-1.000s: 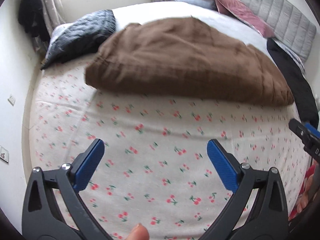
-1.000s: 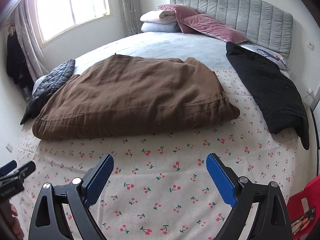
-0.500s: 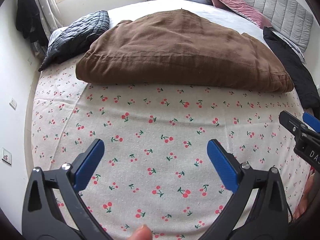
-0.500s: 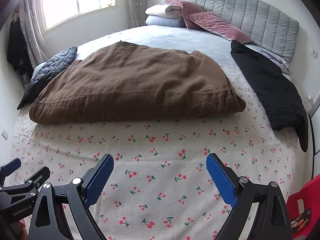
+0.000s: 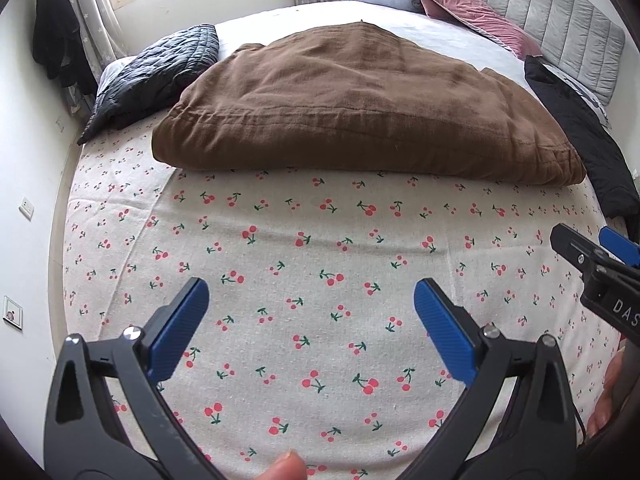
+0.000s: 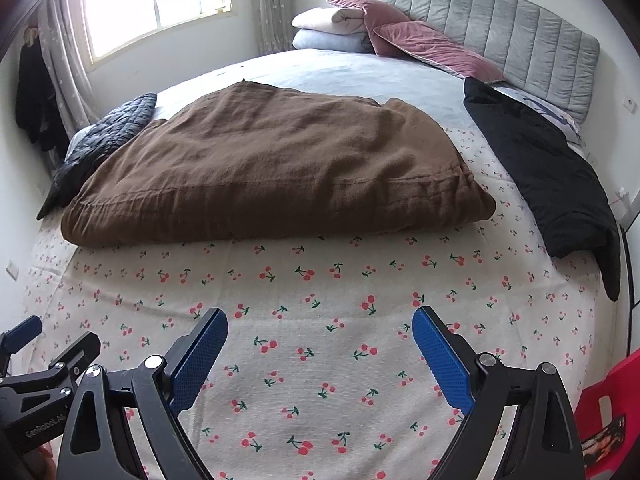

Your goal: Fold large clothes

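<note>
A bulky brown garment (image 5: 360,108) (image 6: 272,168) lies folded across the middle of the bed, on a cherry-print sheet (image 5: 312,248) (image 6: 320,292). A black garment (image 6: 544,172) (image 5: 580,140) lies spread along the bed's right side. My left gripper (image 5: 311,304) hovers open over the sheet, short of the brown garment's near edge, with nothing between its blue pads. My right gripper (image 6: 320,332) is open too and empty above the sheet. Each gripper shows at the edge of the other's view: the right gripper (image 5: 592,264), the left gripper (image 6: 44,352).
A dark quilted jacket (image 5: 152,76) (image 6: 100,144) lies at the bed's far left. Pillows and folded bedding (image 6: 360,28) are stacked by the grey headboard (image 6: 500,28). A red stool (image 6: 608,412) stands at the lower right. A wall (image 5: 24,200) runs close on the left.
Both grippers have moved forward and lower toward the brown garment, which now looms larger. Both stayed open.
</note>
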### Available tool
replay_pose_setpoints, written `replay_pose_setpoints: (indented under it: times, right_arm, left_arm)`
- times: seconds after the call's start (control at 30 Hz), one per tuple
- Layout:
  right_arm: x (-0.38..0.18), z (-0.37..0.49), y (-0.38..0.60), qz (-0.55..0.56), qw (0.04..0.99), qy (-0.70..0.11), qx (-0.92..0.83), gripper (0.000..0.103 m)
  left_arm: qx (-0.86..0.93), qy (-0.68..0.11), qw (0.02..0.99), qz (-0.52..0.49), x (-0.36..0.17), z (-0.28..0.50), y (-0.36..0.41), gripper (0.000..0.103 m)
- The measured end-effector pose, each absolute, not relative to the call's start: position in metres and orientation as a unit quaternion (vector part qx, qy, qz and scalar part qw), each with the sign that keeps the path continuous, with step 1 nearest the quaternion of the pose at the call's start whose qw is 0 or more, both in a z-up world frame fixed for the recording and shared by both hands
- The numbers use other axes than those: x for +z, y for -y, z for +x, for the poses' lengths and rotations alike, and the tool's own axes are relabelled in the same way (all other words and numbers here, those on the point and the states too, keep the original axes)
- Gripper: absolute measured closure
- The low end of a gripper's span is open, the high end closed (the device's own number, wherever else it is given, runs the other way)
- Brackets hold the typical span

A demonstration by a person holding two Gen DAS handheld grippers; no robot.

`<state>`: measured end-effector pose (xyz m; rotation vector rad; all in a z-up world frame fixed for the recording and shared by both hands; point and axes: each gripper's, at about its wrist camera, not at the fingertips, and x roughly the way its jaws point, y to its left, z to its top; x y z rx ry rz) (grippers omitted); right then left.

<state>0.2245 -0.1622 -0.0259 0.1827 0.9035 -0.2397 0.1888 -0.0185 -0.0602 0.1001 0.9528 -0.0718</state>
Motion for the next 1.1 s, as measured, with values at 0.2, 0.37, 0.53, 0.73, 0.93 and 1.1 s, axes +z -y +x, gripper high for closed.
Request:
replay_pose_setpoints:
  times: [0.2, 0.37, 0.53, 0.73, 0.93, 1.1]
  right_arm:
    - [-0.0265, 0.2249, 0.1617, 0.087, 0.889, -0.435, -0.115, 0.008]
    - [-0.0266, 0.2245, 0.1622, 0.087, 0.889, -0.434, -0.116, 0.008]
    - [-0.0270, 0.2244, 0.1620, 0.086, 0.889, -0.435, -0.115, 0.008]
    - [-0.0280, 0.2247, 0.1628, 0.086, 0.888, -0.436, -0.117, 0.008]
    - [-0.0299, 0.2259, 0.1634, 0.085, 0.887, -0.439, -0.113, 0.008]
    - [-0.0305, 0.2259, 0.1632, 0.084, 0.887, -0.439, -0.113, 0.008]
  left_arm:
    - [-0.037, -0.459, 0.886, 0.050, -0.0603, 0.1881, 0.0203, 0.001]
    - [-0.036, -0.459, 0.886, 0.052, -0.0604, 0.1882, 0.0202, 0.001]
    - [-0.038, -0.461, 0.885, 0.053, -0.0608, 0.1879, 0.0205, 0.001]
    - [-0.040, -0.463, 0.884, 0.052, -0.0618, 0.1890, 0.0191, 0.001]
    - [-0.039, -0.461, 0.885, 0.051, -0.0615, 0.1888, 0.0191, 0.001]
    - [-0.039, -0.460, 0.886, 0.051, -0.0611, 0.1892, 0.0182, 0.001]
